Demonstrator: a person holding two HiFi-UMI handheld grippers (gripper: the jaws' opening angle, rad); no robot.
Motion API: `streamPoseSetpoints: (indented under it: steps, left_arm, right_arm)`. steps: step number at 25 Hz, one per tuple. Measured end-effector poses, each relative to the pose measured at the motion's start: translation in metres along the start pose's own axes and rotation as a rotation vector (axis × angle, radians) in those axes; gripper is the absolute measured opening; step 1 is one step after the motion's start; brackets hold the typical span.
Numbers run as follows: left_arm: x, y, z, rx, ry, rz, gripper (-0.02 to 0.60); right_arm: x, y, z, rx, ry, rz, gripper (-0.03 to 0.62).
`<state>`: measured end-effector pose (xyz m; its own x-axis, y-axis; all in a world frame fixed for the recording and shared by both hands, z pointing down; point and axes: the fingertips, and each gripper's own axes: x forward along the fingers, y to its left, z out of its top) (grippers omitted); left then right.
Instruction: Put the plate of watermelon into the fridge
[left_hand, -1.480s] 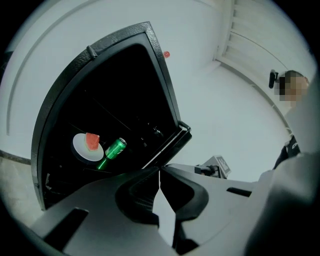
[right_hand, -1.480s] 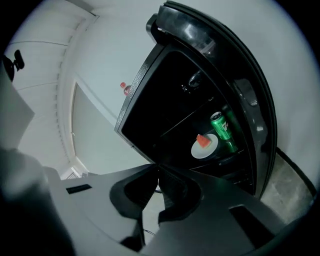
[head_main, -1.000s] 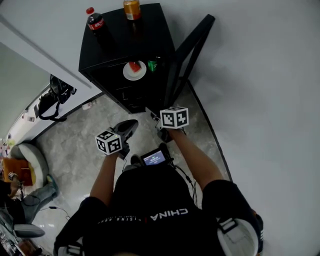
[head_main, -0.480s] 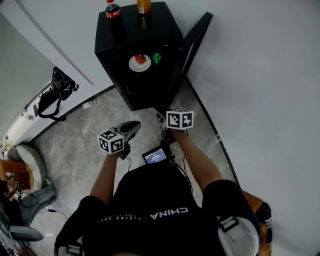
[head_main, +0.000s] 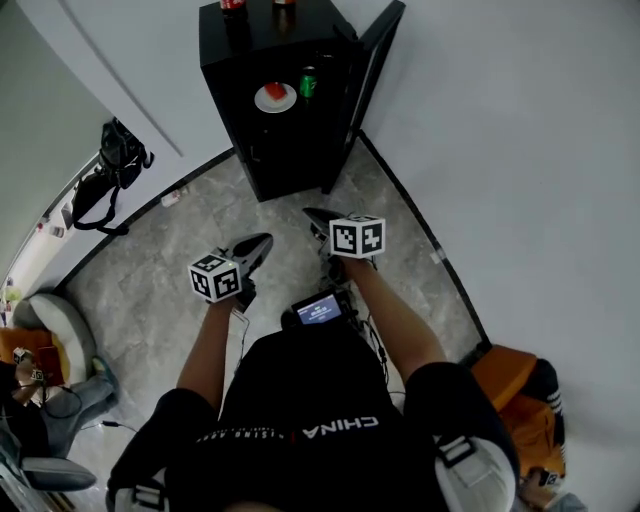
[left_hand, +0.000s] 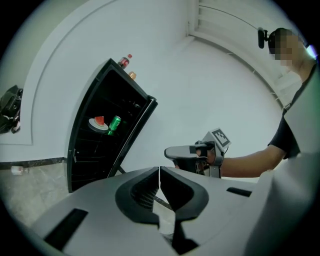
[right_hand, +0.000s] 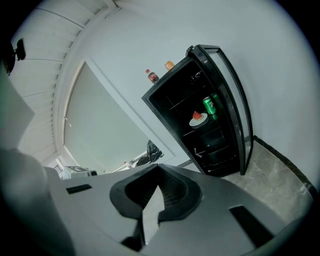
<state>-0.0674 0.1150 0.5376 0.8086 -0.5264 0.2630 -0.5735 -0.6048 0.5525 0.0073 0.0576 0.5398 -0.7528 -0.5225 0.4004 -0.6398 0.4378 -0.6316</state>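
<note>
While my left gripper (left_hand: 159, 170) and right gripper (right_hand: 159, 170) hang with jaws closed on nothing, the plate of watermelon (head_main: 281, 103) lies flat on a shelf inside the open black fridge (head_main: 240, 60), just beside a green can (head_main: 308, 84).

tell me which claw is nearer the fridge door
Right. The right claw sits just before the door, near its foot; the left claw is further back and leftward.

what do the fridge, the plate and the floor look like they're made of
Fridge: probably painted metal or plastic, black with a slight sheen on its top and sides.
Plate: plain white and smooth, ceramic or plastic; too small to tell.
Floor: polished stone or tile, grey with marble-like veining.
</note>
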Motion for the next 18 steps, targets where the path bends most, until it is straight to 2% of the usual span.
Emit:
streamPoseSetpoints:
  steps: [6, 12, 18]
  left_arm:
    - [-0.001, -0.015, -0.014, -0.034, -0.036, 0.011, 0.017]
    - [0.012, -0.021, -0.018, -0.051, -0.055, 0.057, 0.017]
    - [0.036, -0.033, -0.005, -0.03, -0.098, 0.103, 0.017]
  right_arm:
    - [-0.022, 0.001, -0.024, -0.03, 0.021, -0.012, 0.015]
    - [-0.034, -0.005, -0.018, -0.045, 0.03, -0.01, 0.015]
    - [-0.052, -0.025, -0.012, -0.064, 0.054, 0.003, 0.015]
